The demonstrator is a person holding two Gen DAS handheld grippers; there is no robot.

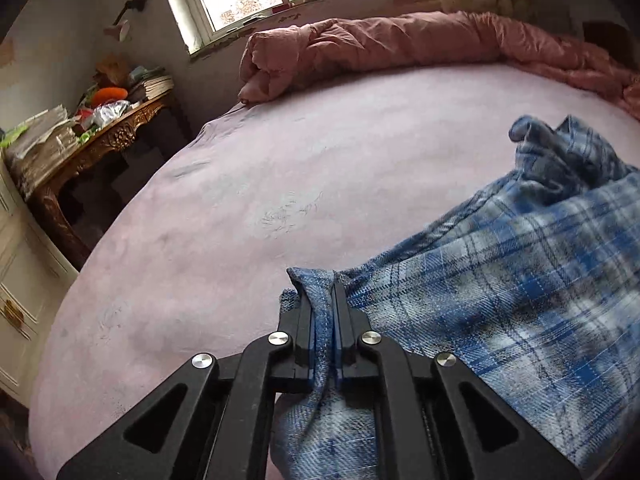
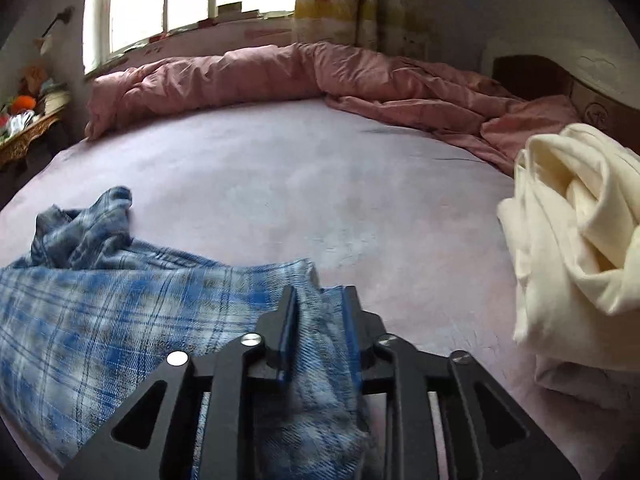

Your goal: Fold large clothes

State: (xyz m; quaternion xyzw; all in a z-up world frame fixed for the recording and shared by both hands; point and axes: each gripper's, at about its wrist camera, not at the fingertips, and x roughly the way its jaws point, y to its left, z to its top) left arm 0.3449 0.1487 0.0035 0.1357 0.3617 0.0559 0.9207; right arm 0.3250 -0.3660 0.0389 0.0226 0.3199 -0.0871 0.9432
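Observation:
A blue and white plaid shirt (image 1: 520, 280) lies crumpled on the pink bed sheet (image 1: 280, 160), its collar end bunched up at the far side. My left gripper (image 1: 334, 284) is shut on a fold of its left edge, the cloth pinched thin between the black fingers. In the right wrist view the same plaid shirt (image 2: 100, 300) spreads to the left. My right gripper (image 2: 320, 292) stands with its jaws apart at the shirt's right edge. A loose fold of plaid lies in the gap between them.
A rumpled pink duvet (image 2: 280, 76) runs along the far side of the bed under the window. A cream garment (image 2: 580, 232) is heaped at the right. A cluttered carved wooden side table (image 1: 100, 136) and a white cabinet (image 1: 20, 280) stand left of the bed.

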